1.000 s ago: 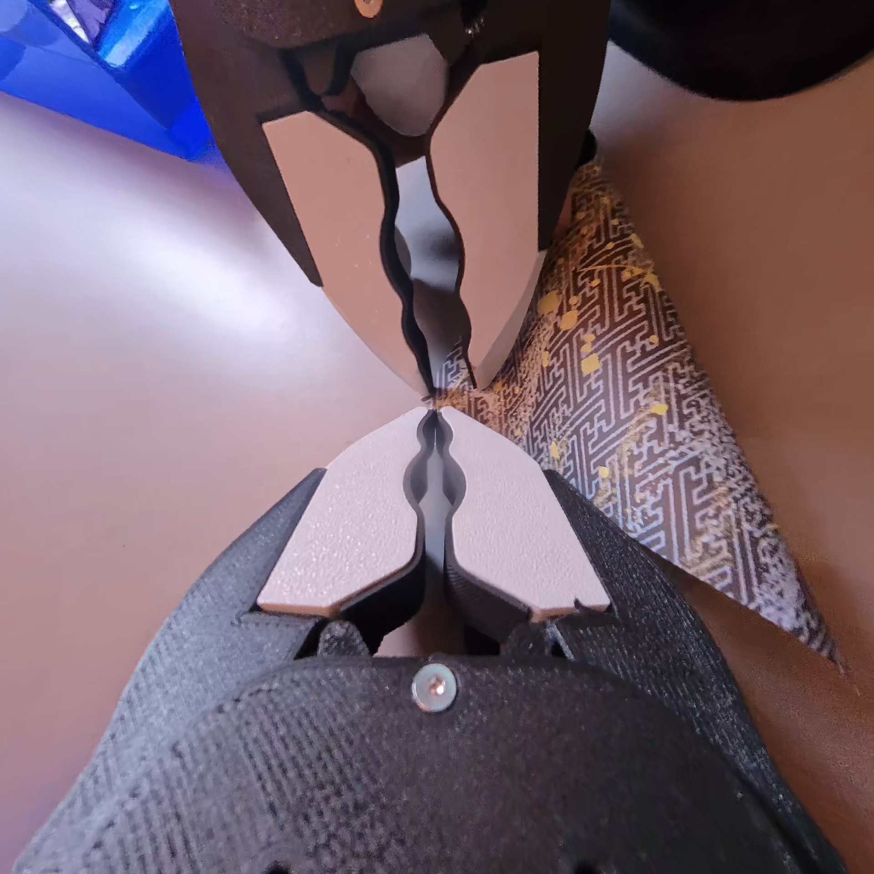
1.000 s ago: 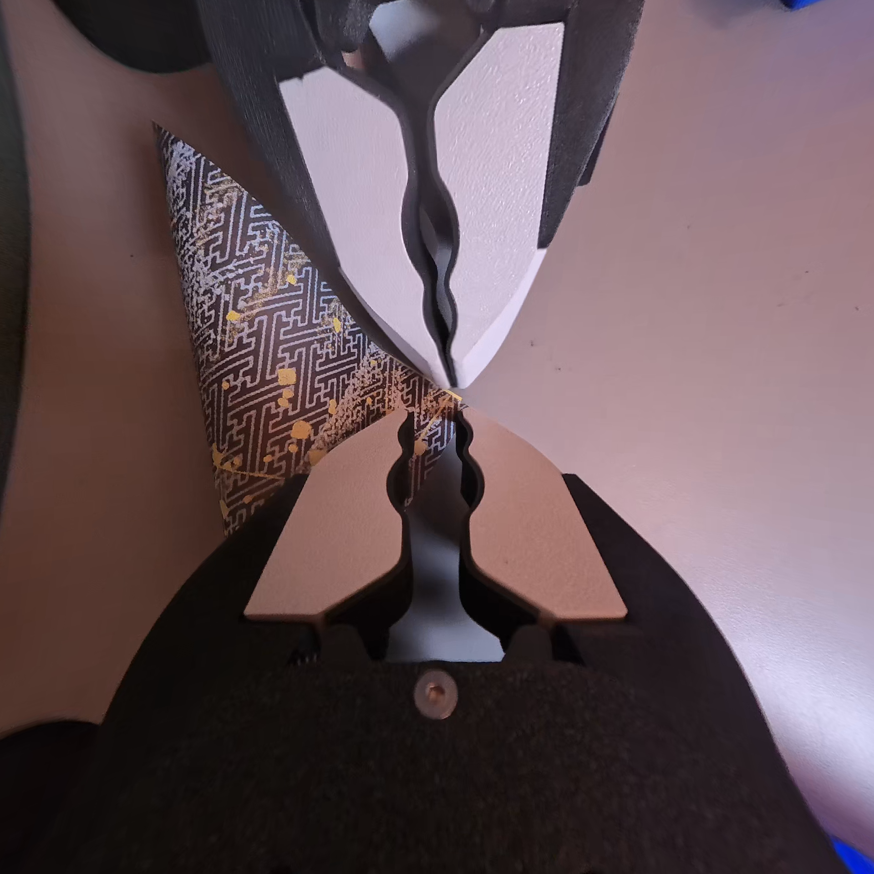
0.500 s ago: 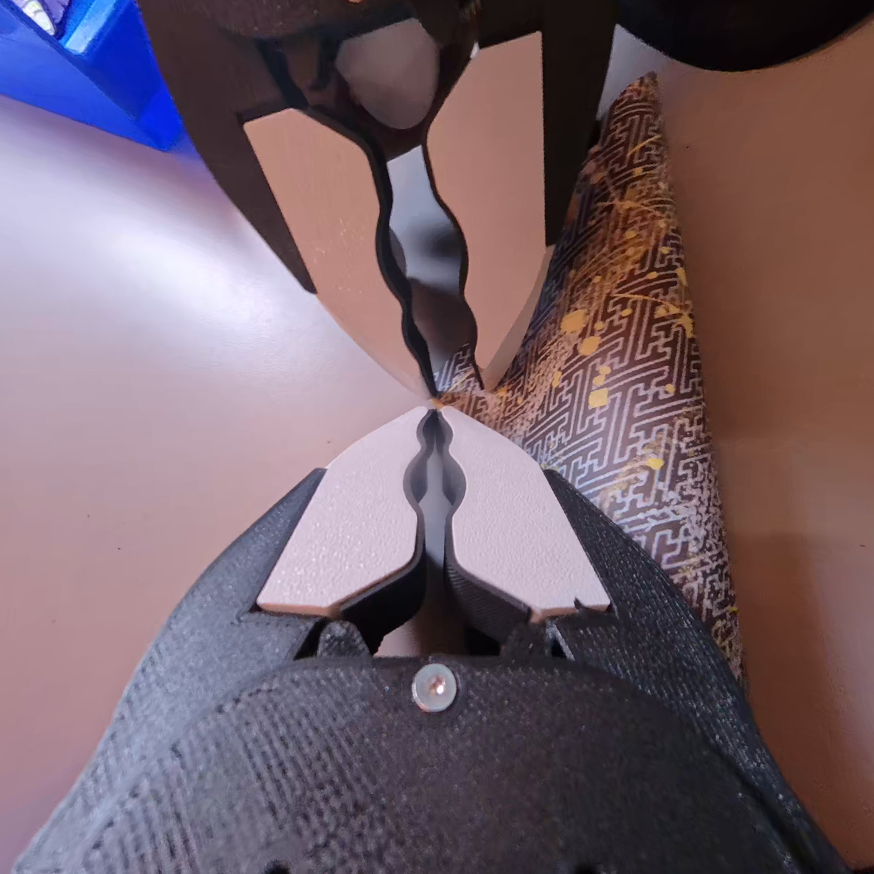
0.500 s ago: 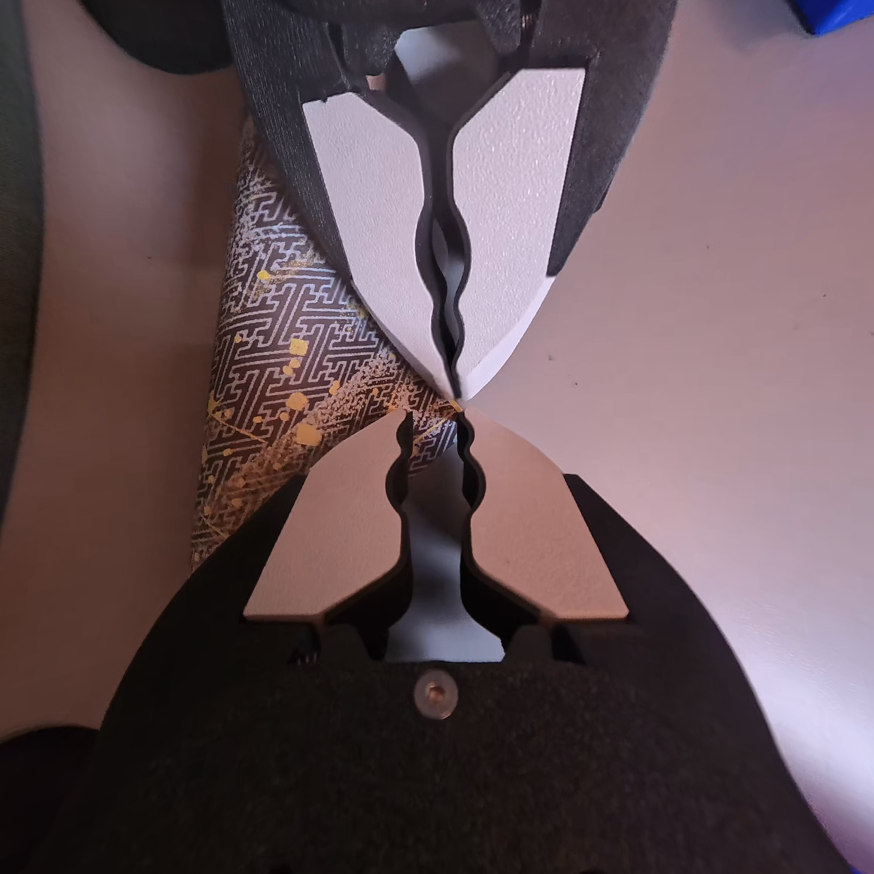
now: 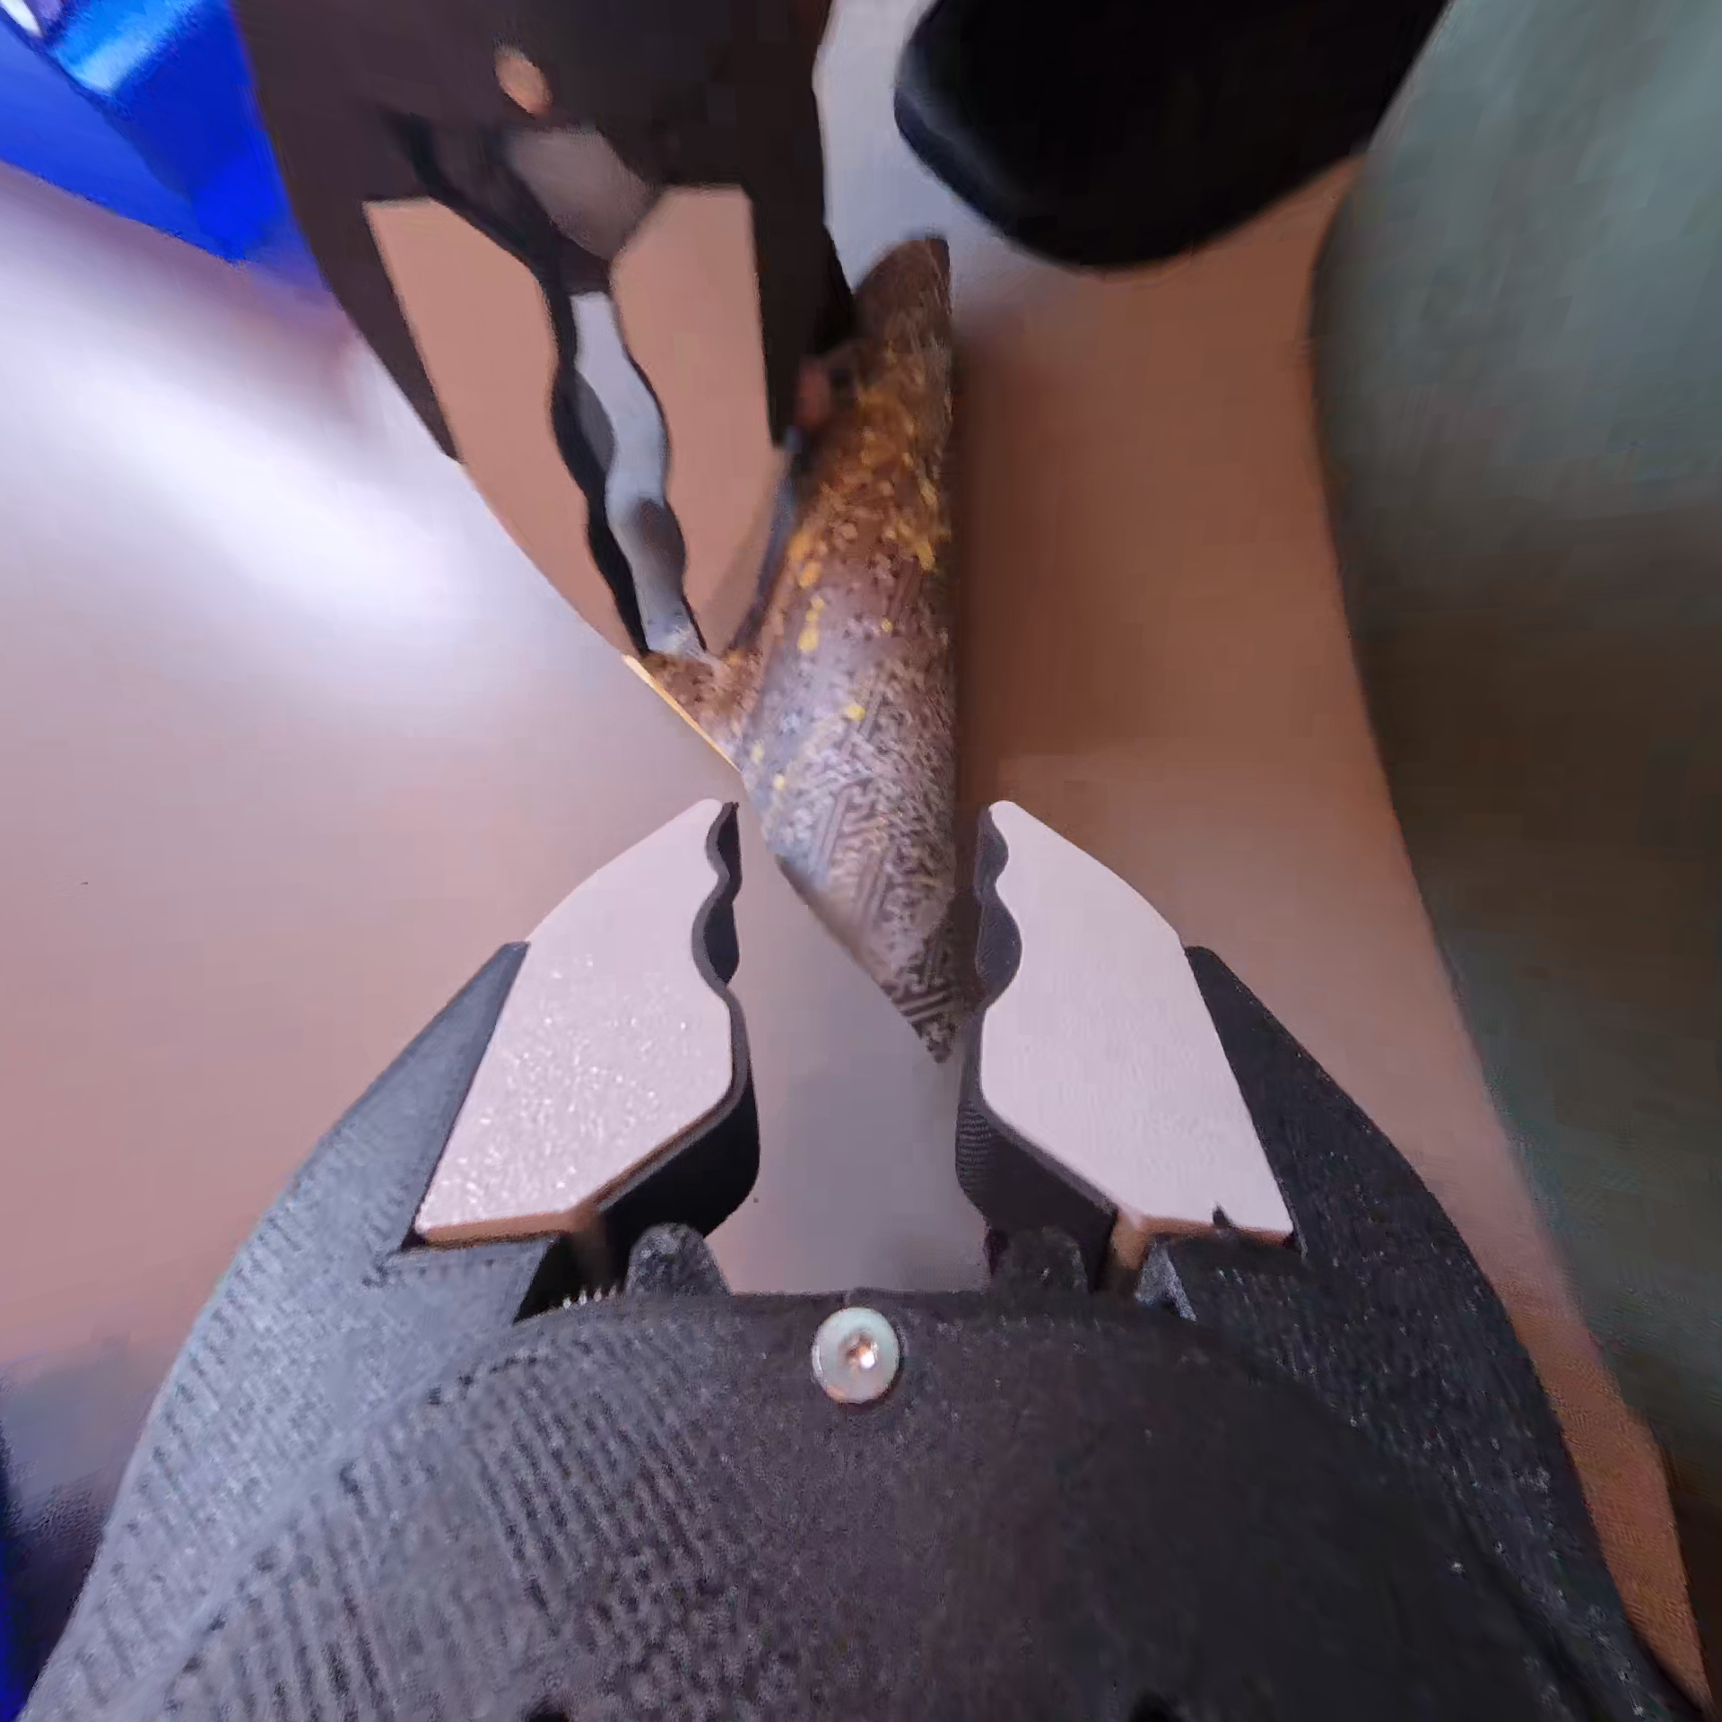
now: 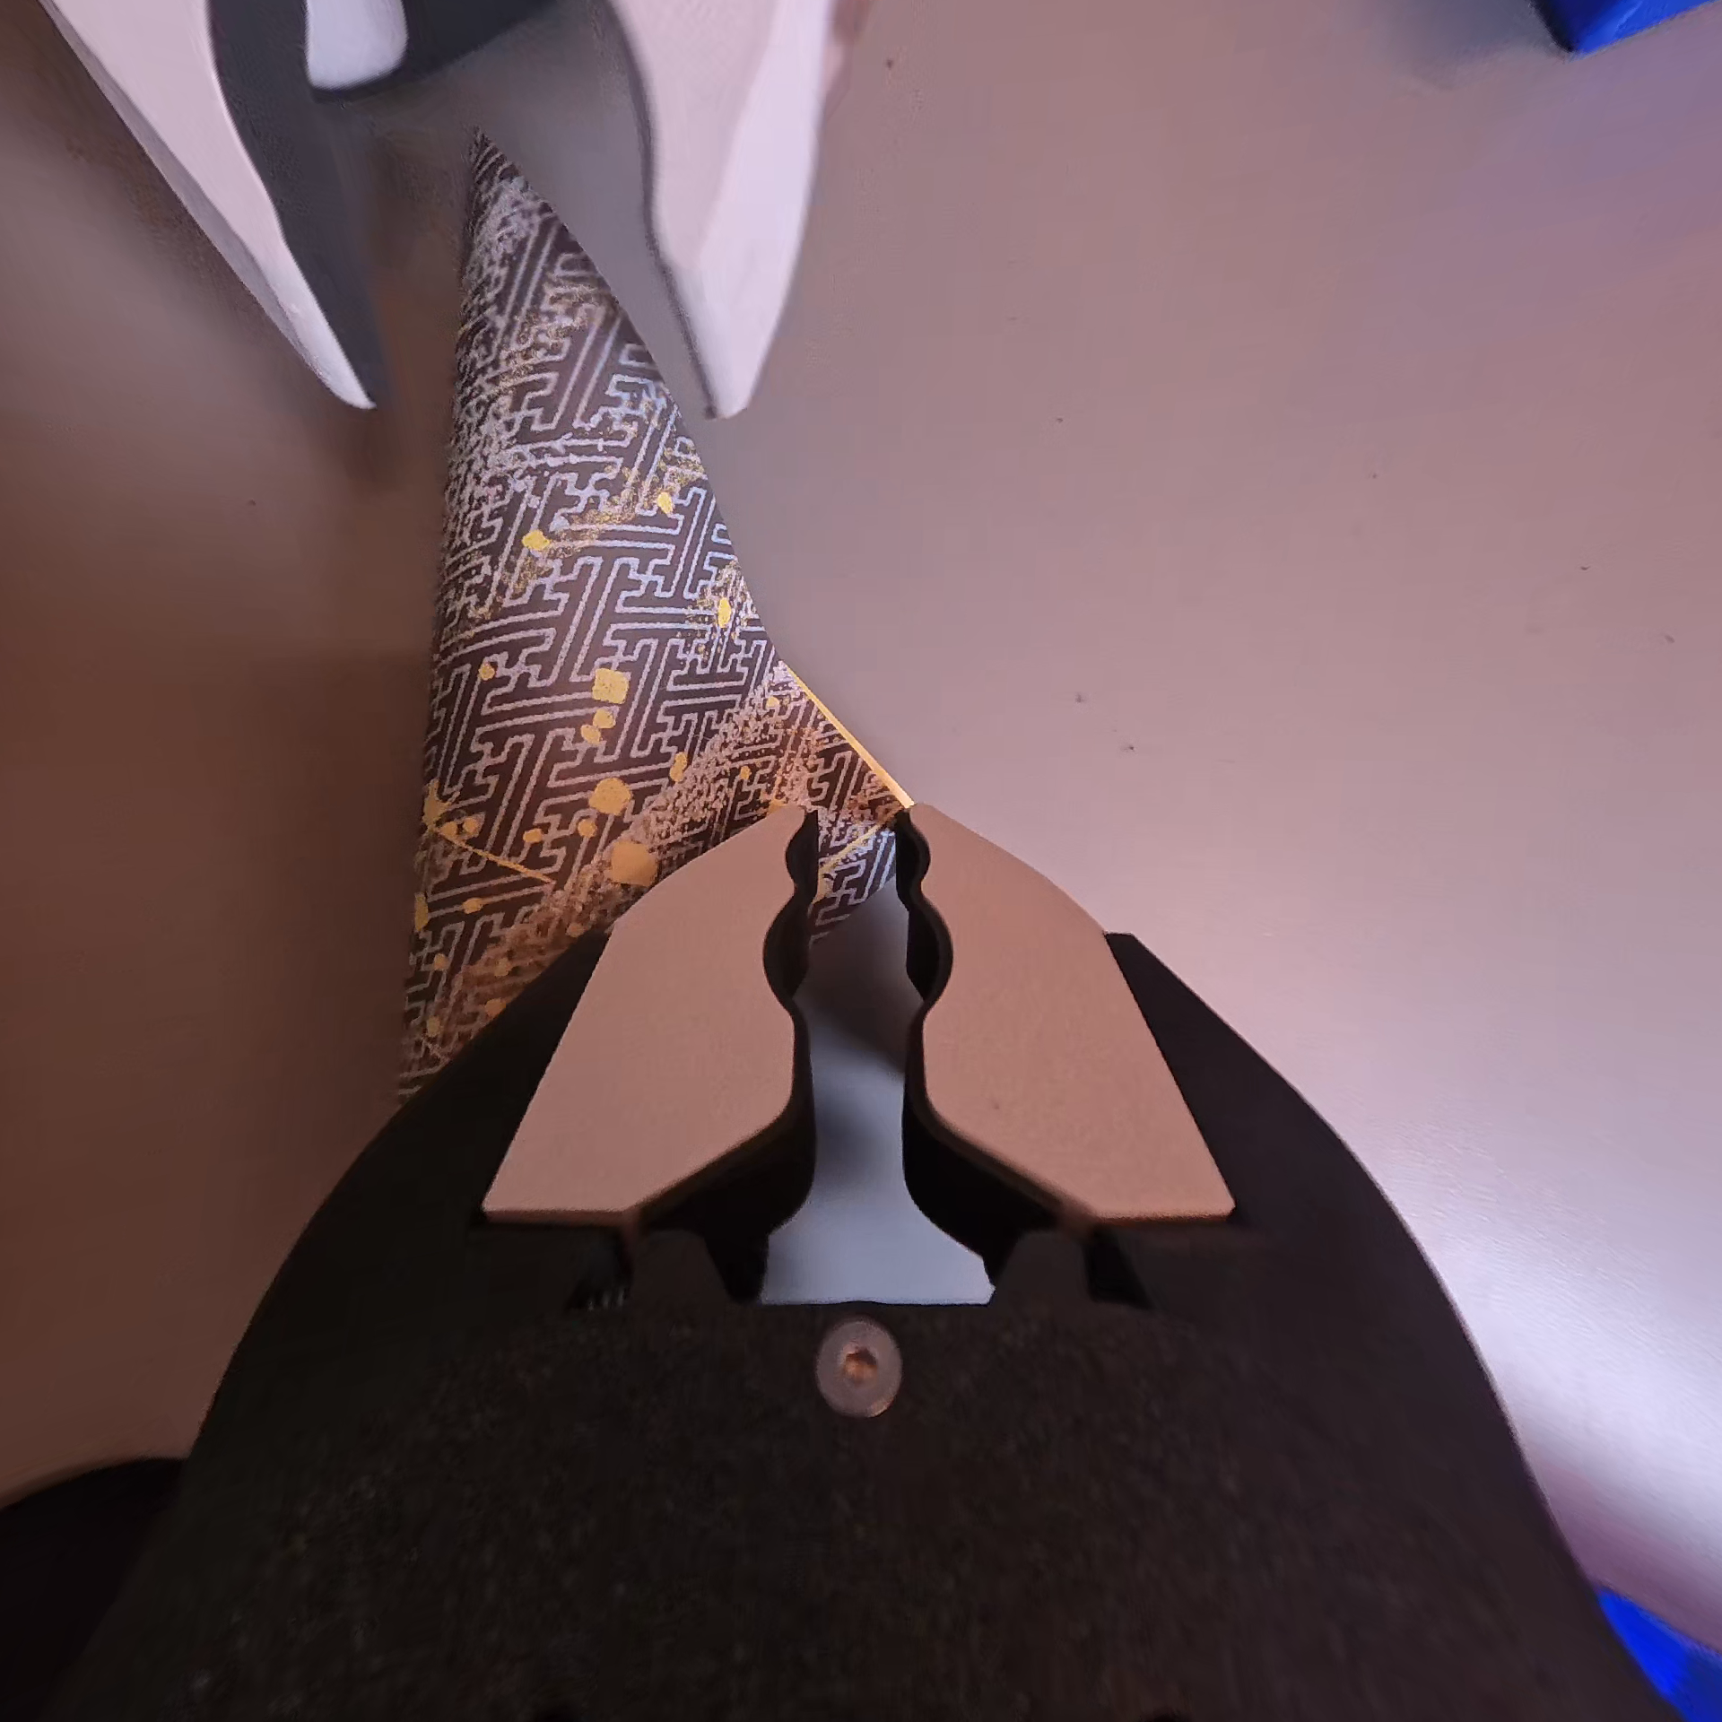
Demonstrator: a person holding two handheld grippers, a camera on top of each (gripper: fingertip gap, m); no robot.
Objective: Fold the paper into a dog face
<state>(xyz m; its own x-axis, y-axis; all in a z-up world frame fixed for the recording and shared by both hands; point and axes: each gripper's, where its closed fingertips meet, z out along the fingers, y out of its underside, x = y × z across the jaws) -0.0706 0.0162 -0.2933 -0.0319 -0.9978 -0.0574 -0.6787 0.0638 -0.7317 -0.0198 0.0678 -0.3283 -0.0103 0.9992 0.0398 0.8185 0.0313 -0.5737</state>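
The patterned paper (image 6: 596, 652) is folded to a long pointed shape, one tip on the table (image 6: 1258, 559), its near corner raised in my right tongs (image 6: 857, 825), which pinch it at the very tips so I can steer the flap. My left tongs (image 5: 857, 820) are spread wide, straddling the far tip without touching it, I judge so the sheet can swing freely. A blue bin (image 5: 140, 121) sits at the edge; what it holds I cannot tell.
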